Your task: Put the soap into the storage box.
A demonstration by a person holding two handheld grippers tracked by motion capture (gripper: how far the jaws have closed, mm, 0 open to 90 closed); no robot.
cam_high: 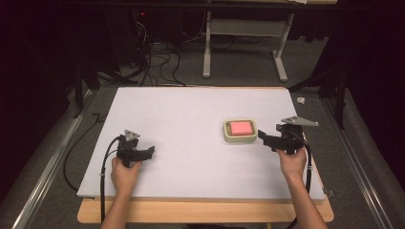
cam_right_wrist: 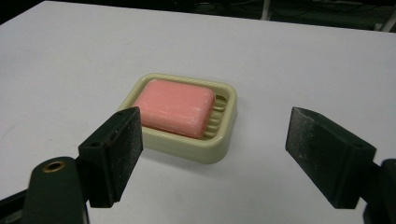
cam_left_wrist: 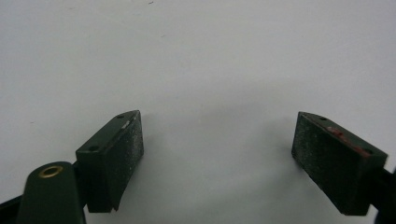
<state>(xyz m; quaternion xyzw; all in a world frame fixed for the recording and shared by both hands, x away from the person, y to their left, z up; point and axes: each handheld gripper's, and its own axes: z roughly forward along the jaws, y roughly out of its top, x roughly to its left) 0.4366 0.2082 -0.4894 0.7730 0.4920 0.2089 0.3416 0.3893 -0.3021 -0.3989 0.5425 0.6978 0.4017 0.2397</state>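
Covering the frame: a white counter (cam_high: 191, 143) is seen spread across the middle of the high view, with a bare wooden edge along the bottom.
Floor beyond: grey carpet with black cables and the legs of a metal stand is seen along the top of the high view.
Right gripper (cam_high: 263, 137): it is held at the right of centre in the high view, just right of the soap dish, and is gripped by the right hand (cam_high: 292, 161). Its fingers (cam_right_wrist: 112, 154) are spread wide with nothing between them, and they are pointed toward the dish without touching it.
Left gripper (cam_high: 149, 151): it is held at the lower left of the high view, well apart from the dish, by the left hand (cam_high: 125, 175). Its fingers (cam_left_wrist: 114, 158) are spread wide over bare counter, and nothing is held.
Soap dish (cam_high: 240, 131): a cream rectangular dish is seen just right of centre in the high view and at centre in the right gripper view, resting flat on the counter.
Soap (cam_right_wrist: 175, 106): a pink bar is seen lying flat inside the dish, against its ribbed floor.
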